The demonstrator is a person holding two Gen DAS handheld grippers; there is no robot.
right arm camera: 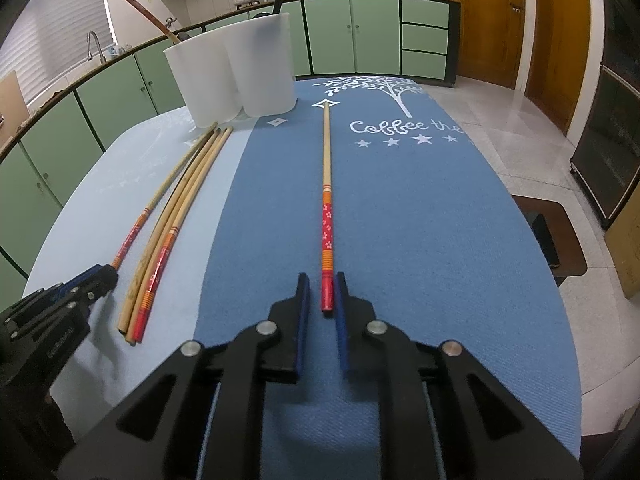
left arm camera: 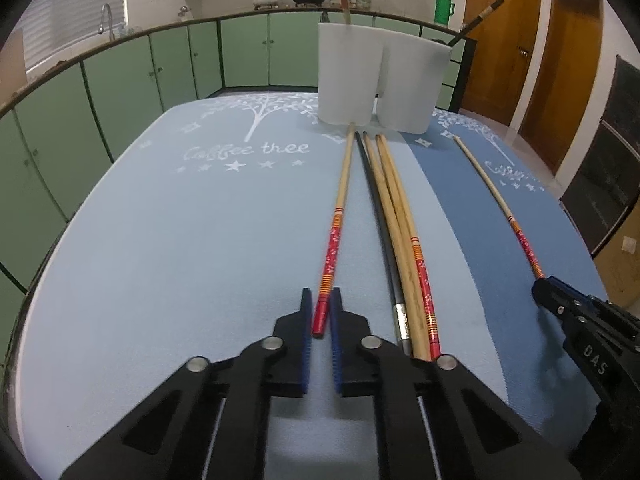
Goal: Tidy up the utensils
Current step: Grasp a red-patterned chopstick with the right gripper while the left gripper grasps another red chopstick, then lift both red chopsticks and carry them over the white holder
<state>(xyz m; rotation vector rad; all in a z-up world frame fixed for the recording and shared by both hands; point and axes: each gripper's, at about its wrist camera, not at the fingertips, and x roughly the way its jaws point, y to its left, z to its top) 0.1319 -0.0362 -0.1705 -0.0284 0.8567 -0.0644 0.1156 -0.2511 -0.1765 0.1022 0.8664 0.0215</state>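
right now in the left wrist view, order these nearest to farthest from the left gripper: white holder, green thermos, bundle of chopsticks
1. bundle of chopsticks, just right of the left gripper
2. white holder, at the mat's far end
3. green thermos, on the back counter, right

Four chopsticks (left arm camera: 384,224) lie before two cups (left arm camera: 384,80), a fifth chopstick (right arm camera: 327,208) apart to their right

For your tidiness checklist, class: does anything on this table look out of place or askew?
Yes. Loose chopsticks lie in a bundle on the mat instead of in the white holder. One red-ended chopstick lies slightly apart, another alone on the darker blue mat. Nothing looks spilled or broken.
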